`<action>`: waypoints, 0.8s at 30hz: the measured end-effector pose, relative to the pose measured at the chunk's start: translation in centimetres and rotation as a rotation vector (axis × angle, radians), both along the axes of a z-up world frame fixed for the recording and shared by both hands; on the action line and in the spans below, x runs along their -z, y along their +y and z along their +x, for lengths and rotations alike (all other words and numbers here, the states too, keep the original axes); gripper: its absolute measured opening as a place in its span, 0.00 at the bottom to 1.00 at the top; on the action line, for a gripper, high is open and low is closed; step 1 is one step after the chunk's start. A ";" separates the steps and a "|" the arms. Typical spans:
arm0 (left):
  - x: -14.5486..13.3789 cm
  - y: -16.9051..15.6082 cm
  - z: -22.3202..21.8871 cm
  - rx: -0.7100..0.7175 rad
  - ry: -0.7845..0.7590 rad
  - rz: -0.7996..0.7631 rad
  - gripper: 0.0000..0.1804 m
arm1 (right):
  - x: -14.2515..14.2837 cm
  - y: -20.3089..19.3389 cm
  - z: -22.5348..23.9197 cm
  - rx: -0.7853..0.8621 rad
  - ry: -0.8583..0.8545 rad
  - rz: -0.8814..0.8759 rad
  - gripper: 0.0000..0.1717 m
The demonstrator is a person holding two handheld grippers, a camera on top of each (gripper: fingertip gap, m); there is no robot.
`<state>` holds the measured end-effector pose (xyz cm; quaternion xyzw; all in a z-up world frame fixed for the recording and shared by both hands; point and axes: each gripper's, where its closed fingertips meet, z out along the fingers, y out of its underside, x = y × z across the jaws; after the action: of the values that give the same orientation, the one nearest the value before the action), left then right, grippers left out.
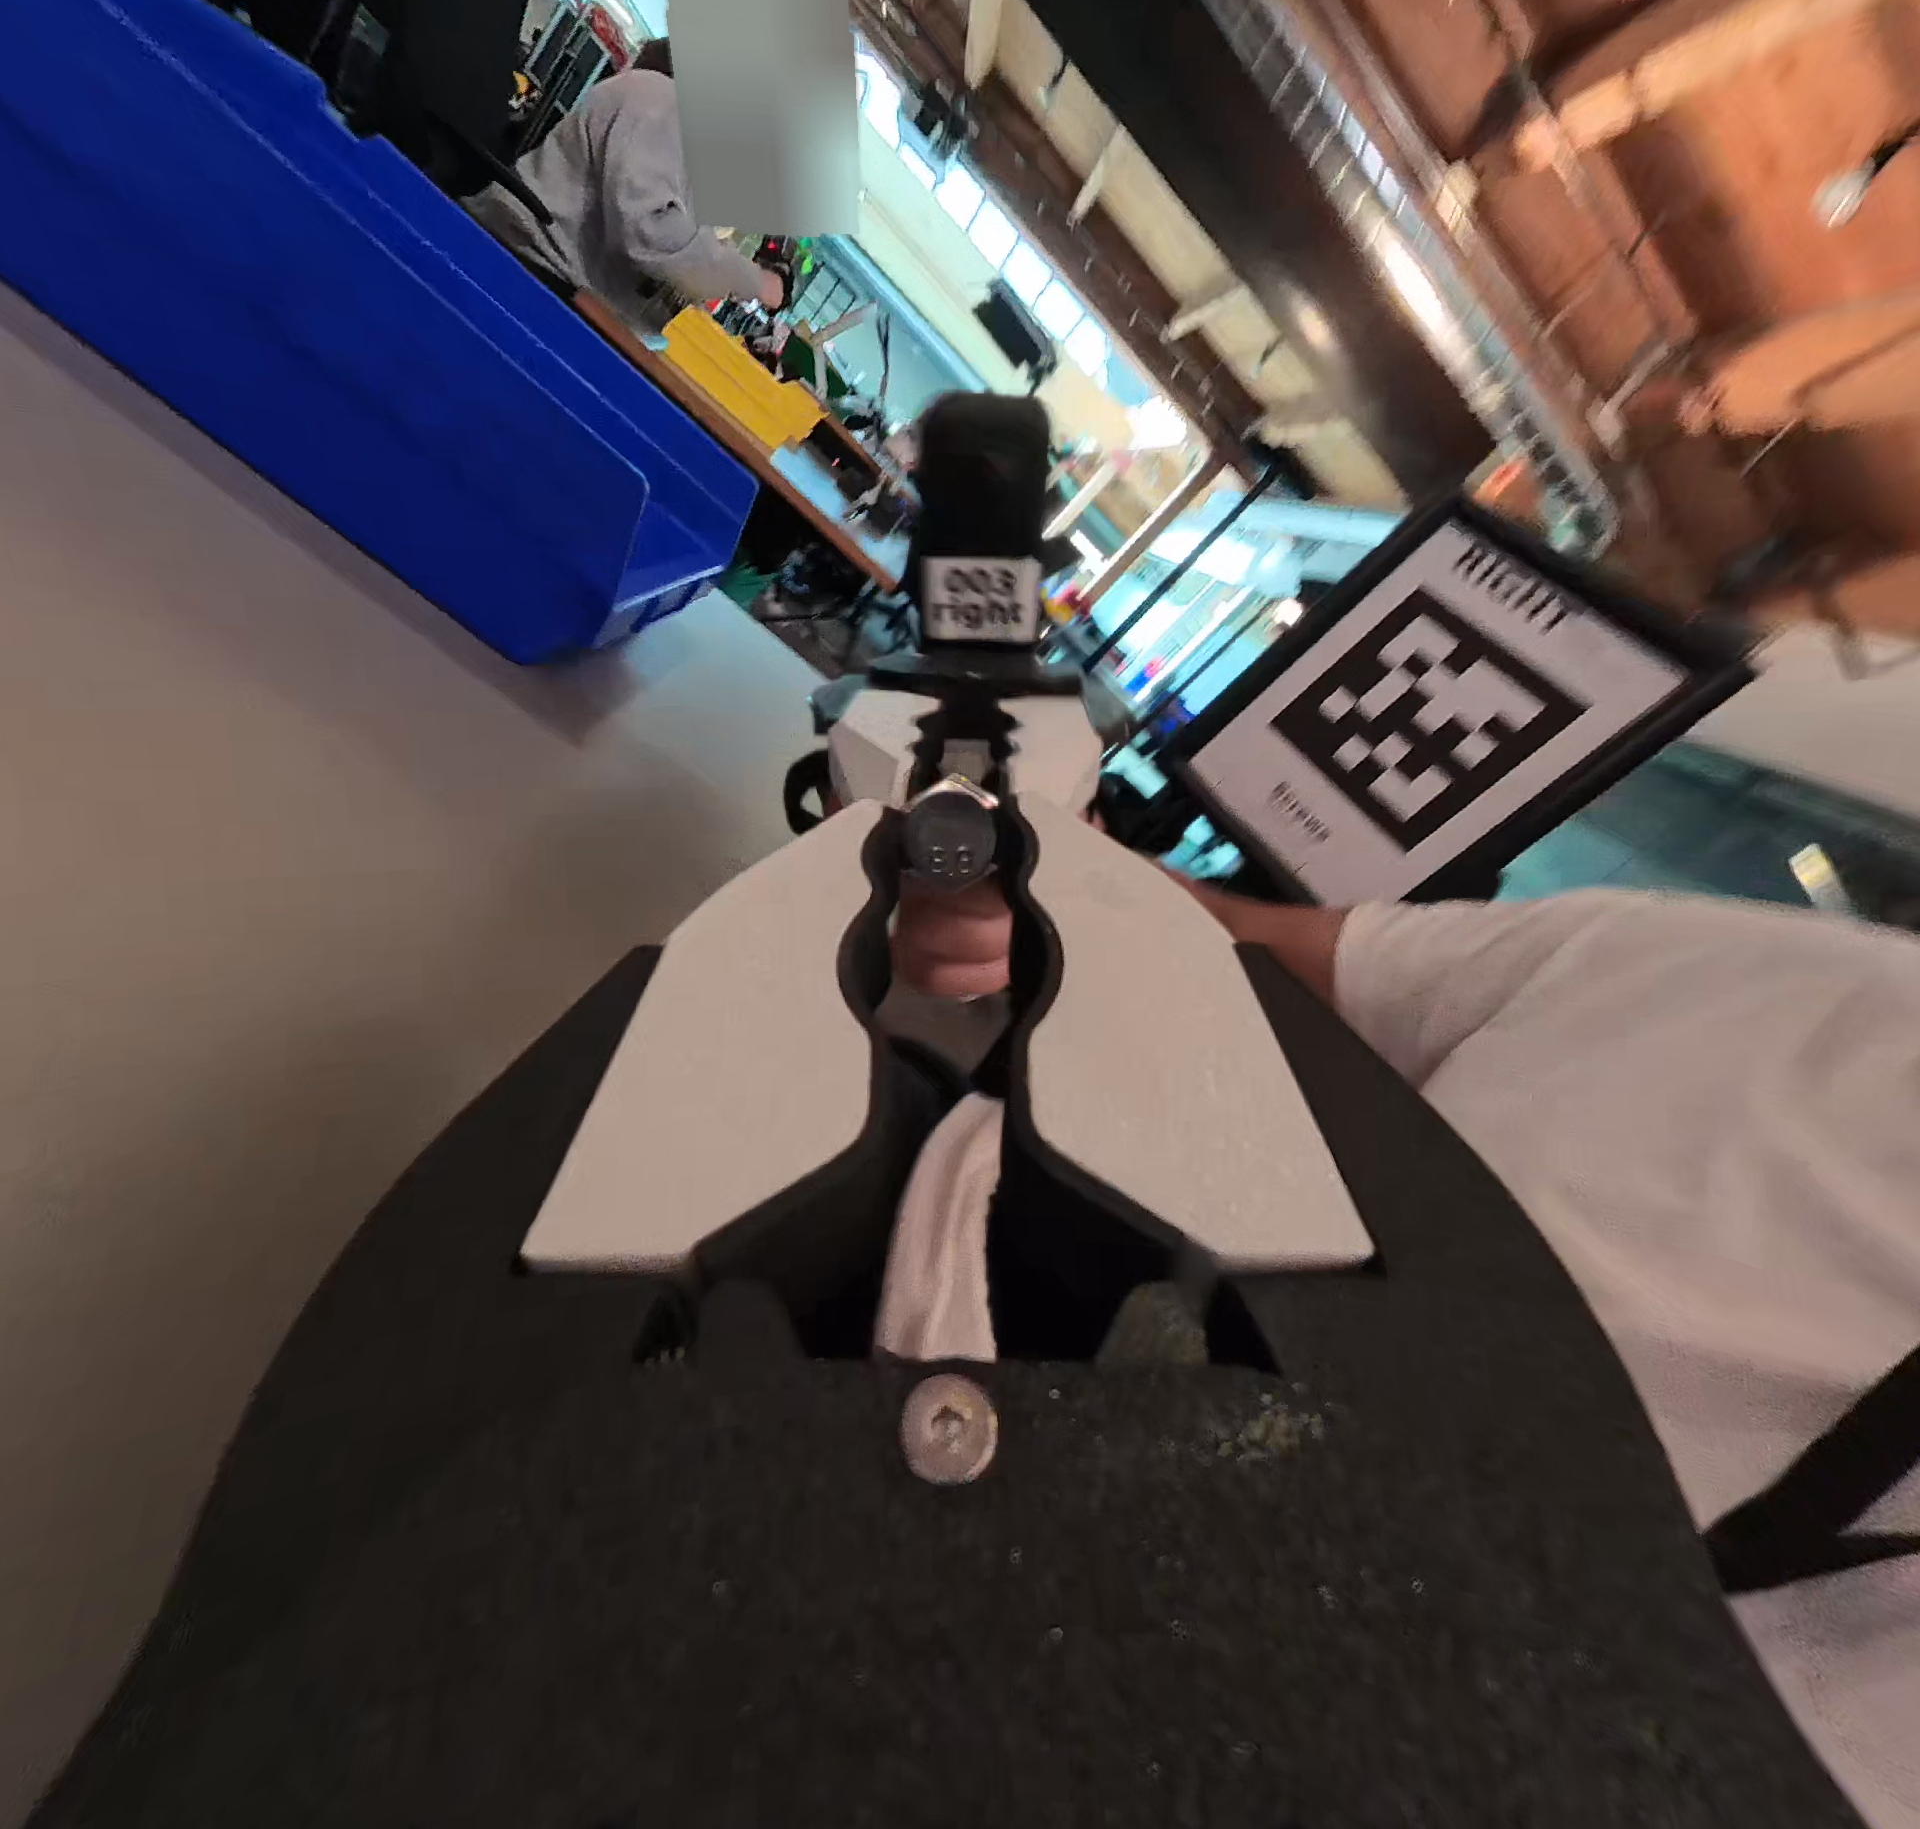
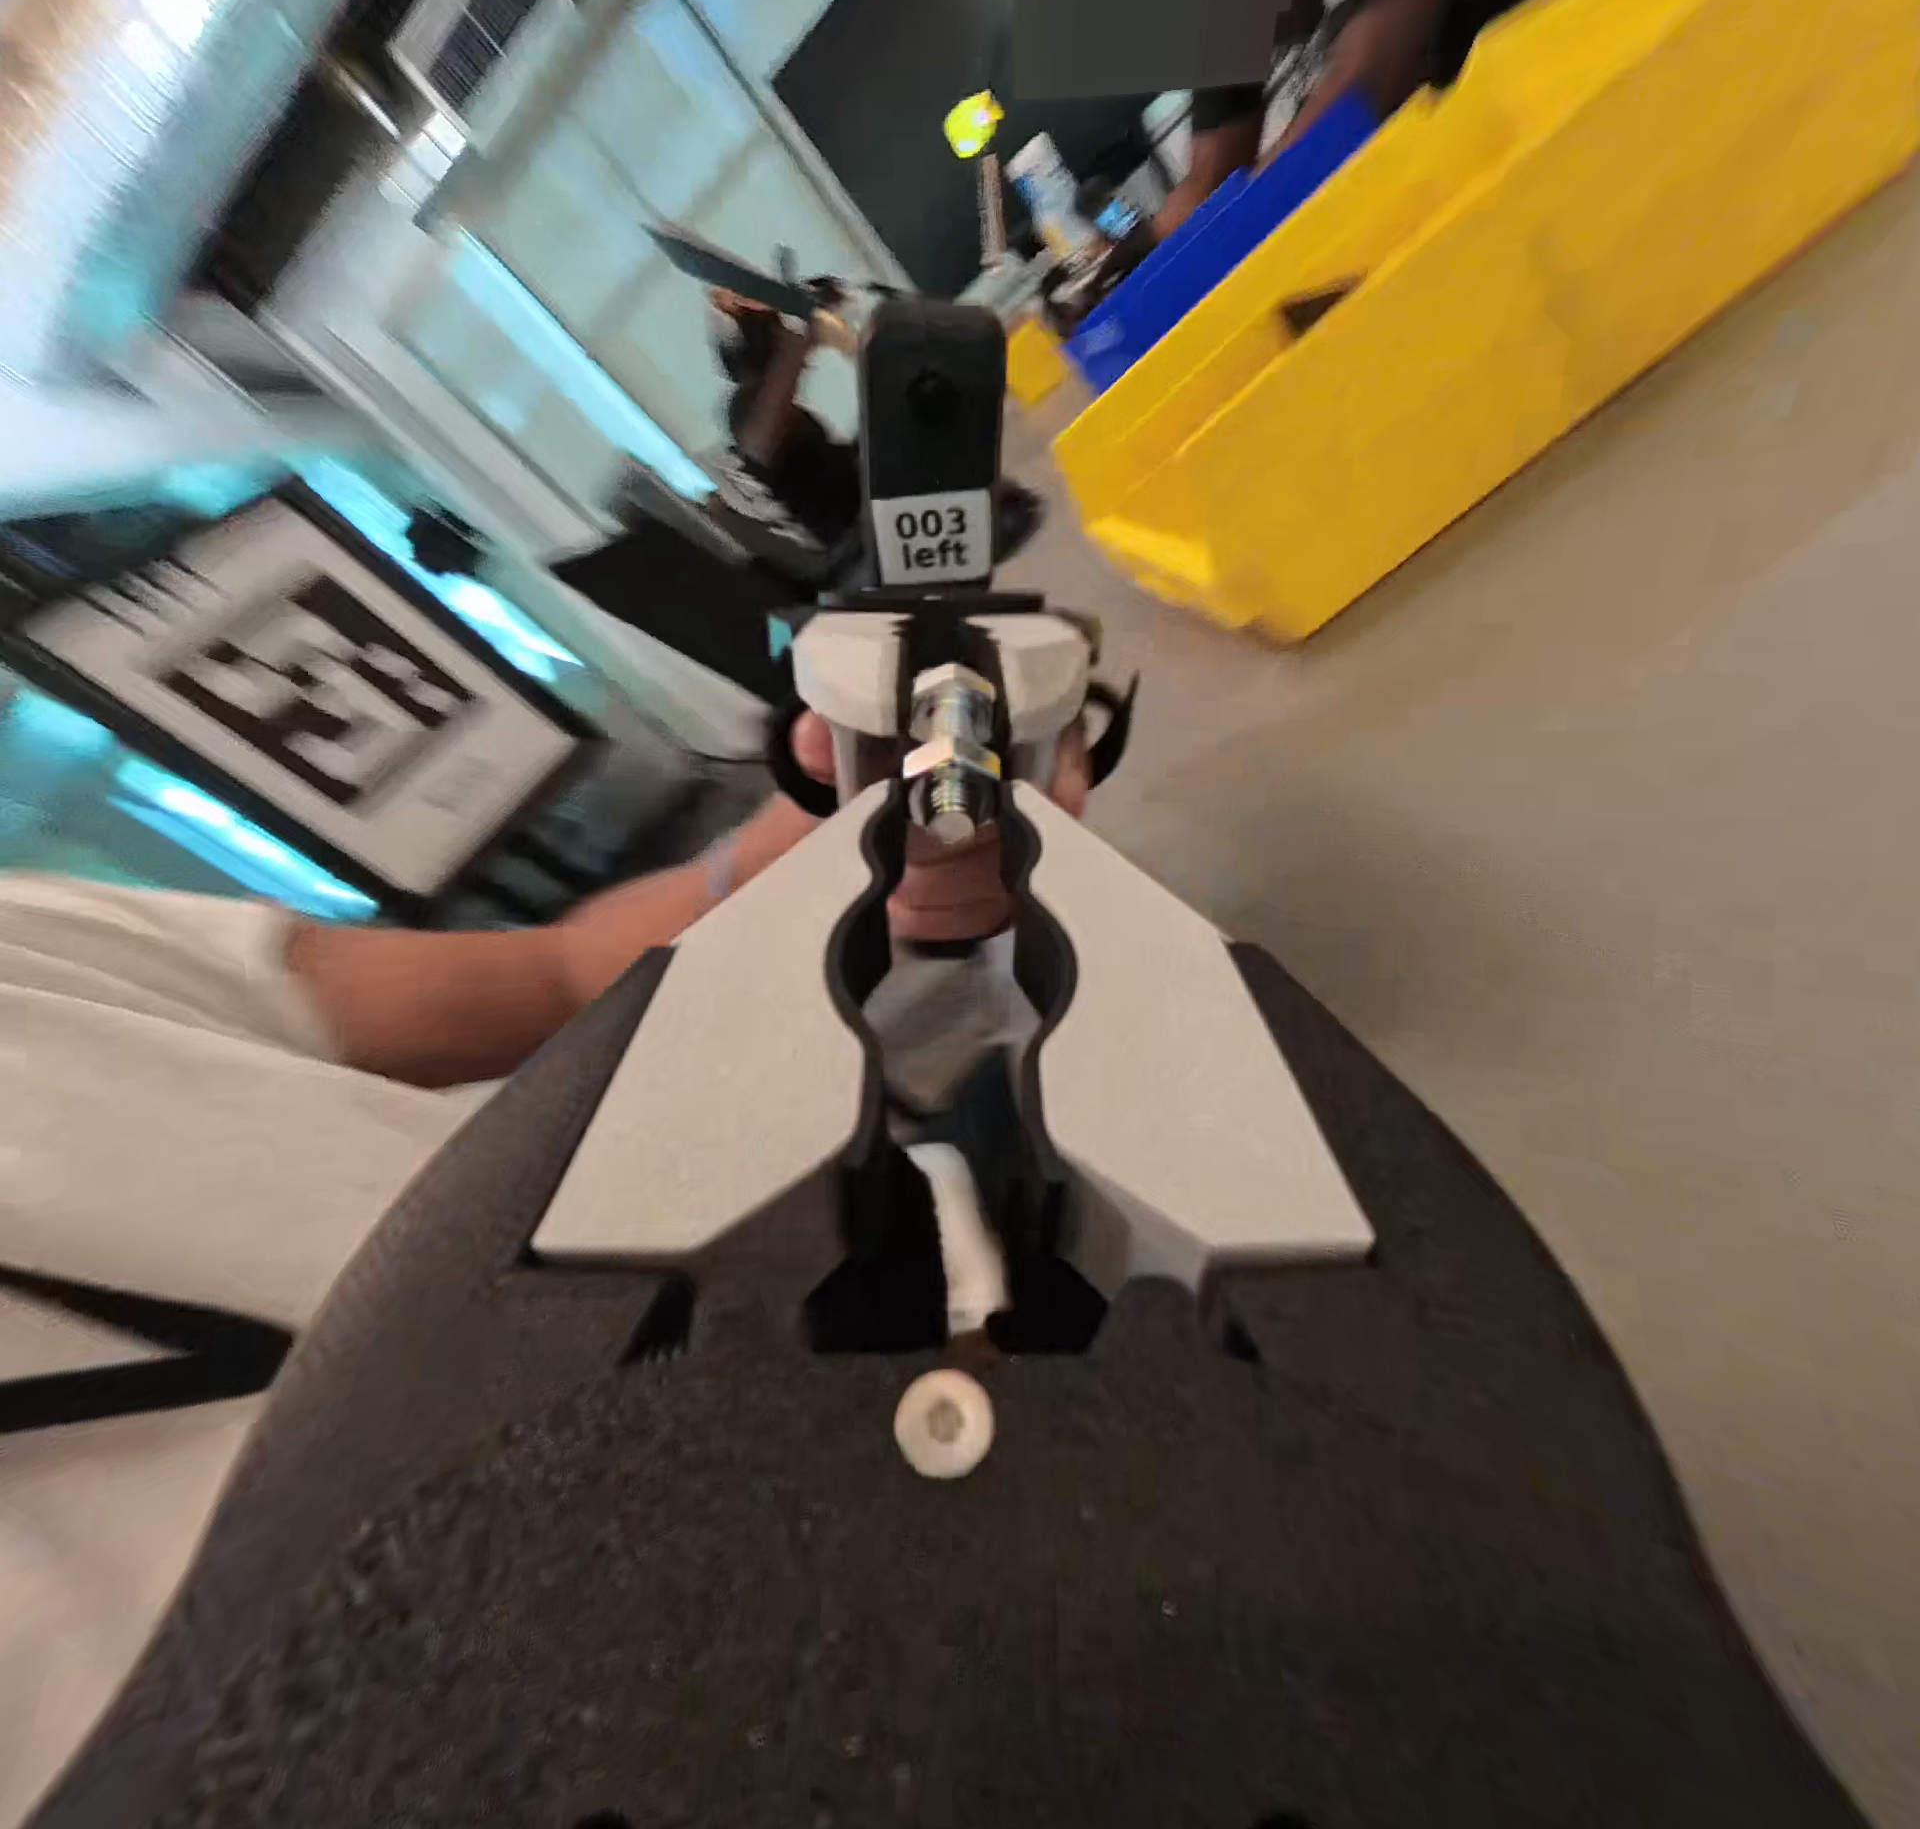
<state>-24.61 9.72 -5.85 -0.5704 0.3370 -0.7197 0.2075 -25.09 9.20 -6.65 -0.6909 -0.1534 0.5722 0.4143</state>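
A pale surface [image 2: 1558,948] carries a yellow bin [image 2: 1455,325] and a blue bin [image 1: 312,304]; a marker board [image 1: 1434,719] stands behind. The two face each other tip to tip — the left hand-held gripper [image 1: 951,844] clamps a steel bolt [image 1: 948,849] by its head, the right hand-held gripper [image 2: 951,792] is clenched on the nut [image 2: 951,759] threaded on its shaft.

The right hand-held gripper [image 2: 951,792] grips a nut [image 2: 951,759] on a threaded bolt [image 2: 948,714] clamped by the left hand-held gripper [image 2: 943,683], with yellow bins [image 2: 1455,325] far right.
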 end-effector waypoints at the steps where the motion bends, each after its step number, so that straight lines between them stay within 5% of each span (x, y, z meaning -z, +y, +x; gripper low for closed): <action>1: 0.1 -0.2 -0.1 -0.001 0.018 0.078 0.10 | 0.0 -0.2 -0.1 -0.052 0.097 -0.118 0.10; 4: 0.3 -0.5 -0.3 -0.018 0.057 0.310 0.10 | -0.2 -0.6 -0.3 -0.149 0.292 -0.328 0.10; 6: -0.4 -0.5 -0.4 -0.034 0.031 0.313 0.10 | -0.6 -0.6 -0.5 -0.137 0.261 -0.205 0.10; 9: -1.3 -0.1 -0.7 -0.044 -0.026 0.212 0.10 | 1.1 -0.3 -0.8 -0.059 -0.055 0.070 0.22; 12: -1.8 0.8 -1.1 -0.049 -0.068 0.080 0.09 | 3.6 1.4 0.7 0.112 -0.531 0.432 0.24; 18: 0.0 1.0 -0.6 0.010 -0.007 -0.118 0.09 | 1.7 2.0 2.8 0.438 -1.315 1.342 0.28; 24: 1.8 -0.4 0.2 0.114 0.072 -0.214 0.09 | 1.1 0.5 1.7 0.475 -1.536 1.794 0.24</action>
<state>-24.43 9.27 -7.64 -0.5945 0.2974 -0.7414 0.0920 -23.37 9.71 -7.75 -0.3281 -0.5722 -0.3893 0.6429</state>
